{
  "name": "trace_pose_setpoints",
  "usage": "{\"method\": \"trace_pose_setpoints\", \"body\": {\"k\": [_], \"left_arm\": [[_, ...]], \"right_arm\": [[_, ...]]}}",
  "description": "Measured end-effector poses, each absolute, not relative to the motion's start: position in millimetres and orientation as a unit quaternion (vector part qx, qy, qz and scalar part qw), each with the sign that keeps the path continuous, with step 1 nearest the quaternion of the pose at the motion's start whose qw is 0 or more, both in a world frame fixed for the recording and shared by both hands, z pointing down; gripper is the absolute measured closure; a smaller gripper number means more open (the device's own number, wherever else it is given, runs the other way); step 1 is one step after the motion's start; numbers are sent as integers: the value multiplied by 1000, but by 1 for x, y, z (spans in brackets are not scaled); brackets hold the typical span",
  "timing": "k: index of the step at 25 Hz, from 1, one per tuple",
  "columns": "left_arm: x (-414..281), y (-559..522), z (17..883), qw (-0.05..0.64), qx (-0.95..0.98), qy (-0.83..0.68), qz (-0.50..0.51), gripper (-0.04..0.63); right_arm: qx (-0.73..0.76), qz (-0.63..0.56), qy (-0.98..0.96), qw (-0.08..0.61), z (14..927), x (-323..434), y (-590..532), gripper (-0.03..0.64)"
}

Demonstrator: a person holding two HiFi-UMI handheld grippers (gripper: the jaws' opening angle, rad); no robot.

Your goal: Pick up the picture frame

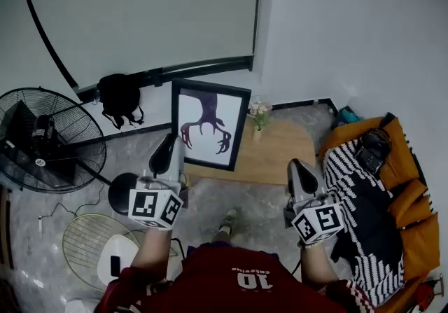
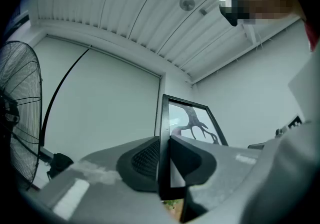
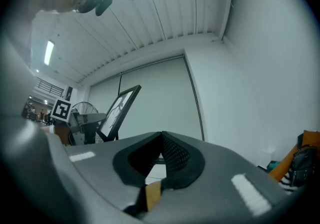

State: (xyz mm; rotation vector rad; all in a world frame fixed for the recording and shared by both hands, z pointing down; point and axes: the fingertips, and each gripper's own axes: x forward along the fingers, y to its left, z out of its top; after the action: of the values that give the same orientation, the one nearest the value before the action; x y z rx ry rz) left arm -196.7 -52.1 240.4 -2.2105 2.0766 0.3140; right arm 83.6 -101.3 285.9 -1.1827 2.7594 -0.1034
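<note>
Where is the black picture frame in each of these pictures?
Head view: picture frame in the middle, tilted.
Left gripper view: middle, its left edge pinched in the left gripper.
Right gripper view: left of middle, leaning.
Shared landmark: the black fan, left of the frame in every view.

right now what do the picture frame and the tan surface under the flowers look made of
Picture frame: slim black border, matte, so painted wood or plastic; which one can't be told. Its face is a white print, likely paper. Tan surface: probably wood or veneer, from its even warm brown; no grain is resolvable.
</note>
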Motion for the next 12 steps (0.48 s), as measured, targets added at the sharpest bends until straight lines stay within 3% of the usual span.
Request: {"method": "trace_pose_setpoints", "body": {"k": [12], "left_arm": [[-196, -47, 236, 52, -716, 691, 89, 522]], "right_arm": [[-399, -18, 914, 66, 271, 86, -105, 624]]}}
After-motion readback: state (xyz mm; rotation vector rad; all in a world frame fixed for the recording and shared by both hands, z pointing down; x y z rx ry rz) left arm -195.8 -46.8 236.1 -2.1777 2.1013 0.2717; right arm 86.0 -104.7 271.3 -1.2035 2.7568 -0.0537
